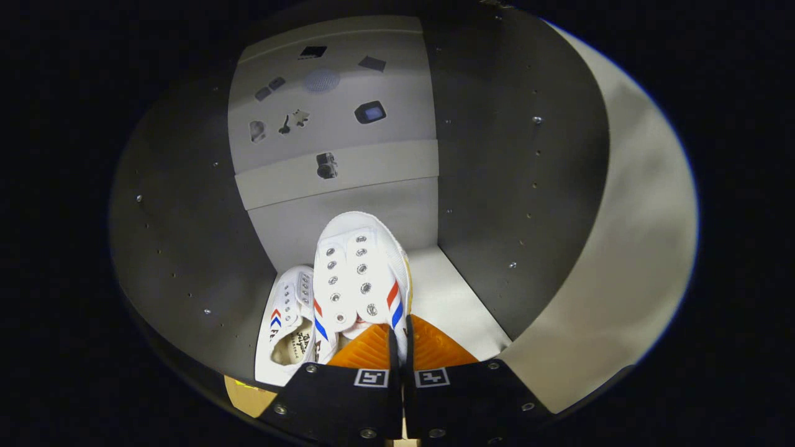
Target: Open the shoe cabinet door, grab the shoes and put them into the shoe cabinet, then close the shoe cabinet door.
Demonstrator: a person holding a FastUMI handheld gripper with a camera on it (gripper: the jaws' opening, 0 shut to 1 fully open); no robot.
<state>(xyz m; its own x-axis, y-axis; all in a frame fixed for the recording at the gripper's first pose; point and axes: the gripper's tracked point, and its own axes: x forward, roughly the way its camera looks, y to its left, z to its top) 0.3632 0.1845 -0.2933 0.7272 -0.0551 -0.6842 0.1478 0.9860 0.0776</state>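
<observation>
My gripper (399, 347) is nearly closed, the two fingers pinched on a thin white edge at the heel end of the shoe I hold (360, 279). Looks like the collar or side wall of the upper runs down between the pads; both fingers press on it, narrow gap only

Held shoe: white canvas sneaker, red and blue chevron stripes on the side, metal eyelets, no laces threaded. Toe points away from me into the cabinet. Judging by the look: light, upper soft and floppy, sole stiffer rubber. A pinch on canvas alone will let the shoe swing and droop at the toe, so slow moves. Canvas gives decent friction; not fragile. Better hold would be the heel counter or the collar where it is doubled, since the tongue would just fold

Second shoe (289, 323): same kind, lying just left of the held one on the cabinet floor (456, 298), opening up, touching or almost touching its partner; I cannot tell which

Beyond: pale floor panel free to the right of the shoes, dark side walls (509, 155) with rows of shelf-pin holes, pale back panel (335, 167) far off. Open door (621, 248) stands at right, pale, swung outward

Judgement: shoe is inside the compartment, ready to set down beside its pair; door not yet closed
</observation>
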